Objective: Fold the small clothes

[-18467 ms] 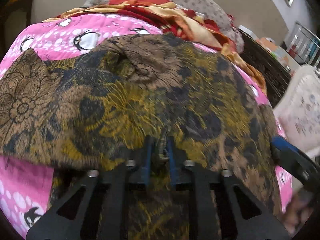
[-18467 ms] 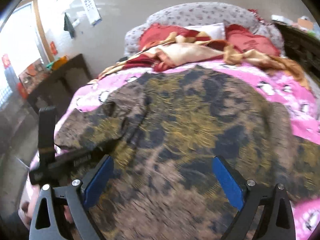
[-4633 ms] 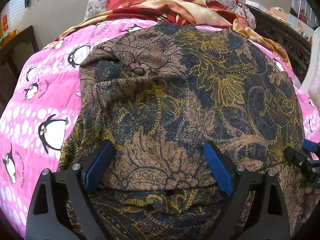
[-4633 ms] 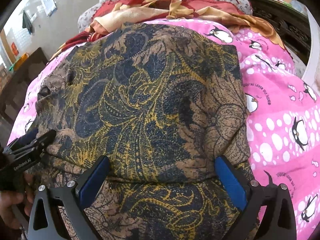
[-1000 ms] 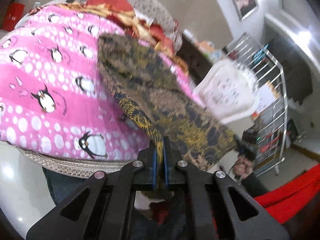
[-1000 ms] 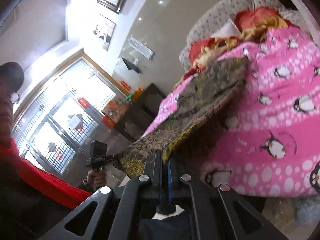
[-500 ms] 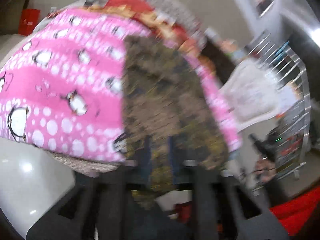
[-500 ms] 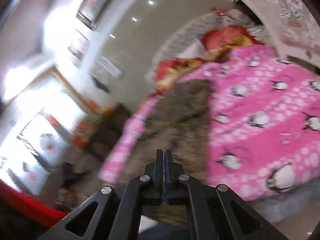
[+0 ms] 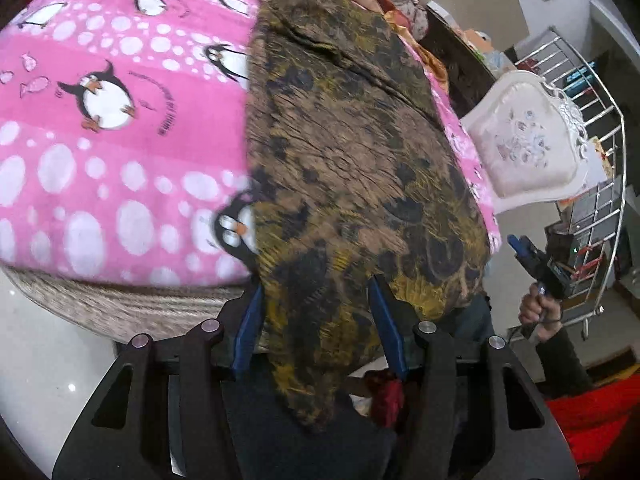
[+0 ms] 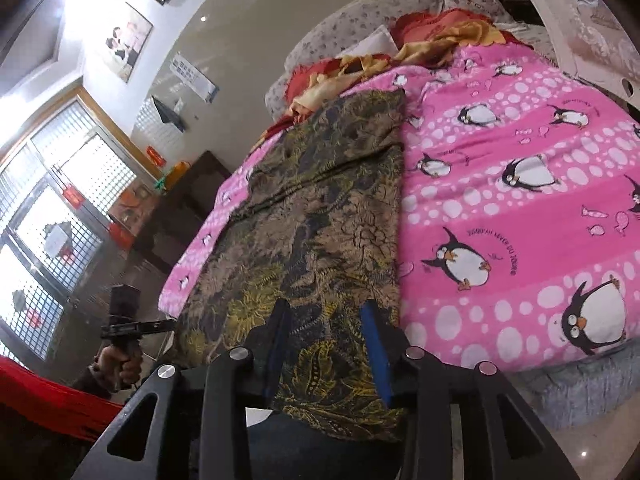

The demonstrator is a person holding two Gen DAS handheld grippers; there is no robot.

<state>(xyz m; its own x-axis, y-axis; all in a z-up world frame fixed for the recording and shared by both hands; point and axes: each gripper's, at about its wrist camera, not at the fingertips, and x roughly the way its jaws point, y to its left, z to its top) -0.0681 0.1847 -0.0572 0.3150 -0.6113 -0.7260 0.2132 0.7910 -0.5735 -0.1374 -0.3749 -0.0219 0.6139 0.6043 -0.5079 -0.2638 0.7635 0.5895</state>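
Note:
A brown, black and yellow patterned garment (image 9: 344, 152) lies folded in a long strip across the pink penguin blanket (image 9: 100, 128), its near end hanging over the bed edge. My left gripper (image 9: 316, 320) is open, its blue pads on either side of the hanging corner. My right gripper (image 10: 324, 340) is open too, straddling the other hanging corner of the garment (image 10: 320, 216). The right gripper also shows in the left wrist view (image 9: 524, 250), and the left gripper in the right wrist view (image 10: 160, 325).
Red and yellow bedding and pillows (image 10: 420, 36) are heaped at the bed's head. A white chair (image 9: 528, 140) and a metal rack (image 9: 600, 184) stand on one side, a dark cabinet (image 10: 180, 208) and windows on the other. The pink blanket (image 10: 520, 184) stretches beside the garment.
Both grippers were shut on the garment's corners a second ago, holding it stretched off the bed. They have laid it down and opened; the near end now hangs loose.

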